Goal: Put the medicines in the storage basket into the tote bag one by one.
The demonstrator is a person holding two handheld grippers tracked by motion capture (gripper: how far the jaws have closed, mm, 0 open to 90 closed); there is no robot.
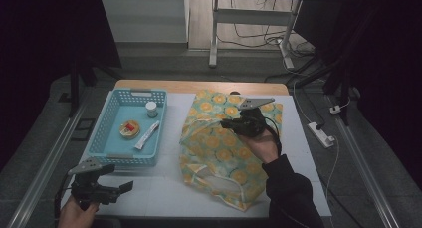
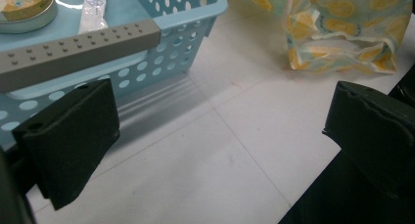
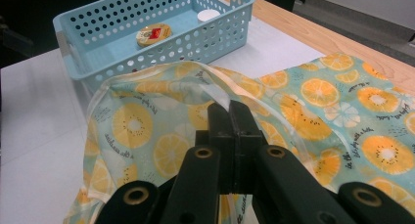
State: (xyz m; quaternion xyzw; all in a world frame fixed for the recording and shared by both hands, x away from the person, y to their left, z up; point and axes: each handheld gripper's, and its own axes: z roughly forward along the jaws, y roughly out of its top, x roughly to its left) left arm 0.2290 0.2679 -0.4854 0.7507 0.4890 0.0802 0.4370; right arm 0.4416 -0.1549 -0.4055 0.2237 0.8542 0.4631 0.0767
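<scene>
Right forearm in a dark sleeve (image 1: 291, 188) reaching up from the bottom edge across the table, right gripper (image 1: 233, 123) held over the middle of the bag and pointing toward the basket. Left hand (image 1: 74, 213) low at the near left corner, left gripper (image 1: 127, 186) lifted level just in front of the basket's near wall, aimed to the right.

Lemon-print bag (image 1: 219, 148): teal plastic with orange-yellow citrus slices and pale handles, lying crumpled on the white tabletop (image 1: 164, 188) right of the blue perforated basket (image 1: 102, 138). Upper layer raised into a ridge.

Right gripper: jaws fully together, pinching the pale rim (image 3: 215, 77) of the bag's upper layer. Left gripper: jaws spread wide, nothing between them, bare tabletop below.

In the basket: round tin (image 1: 130, 129), small white-capped jar (image 1: 151, 108), slim sachet (image 1: 147, 135).
</scene>
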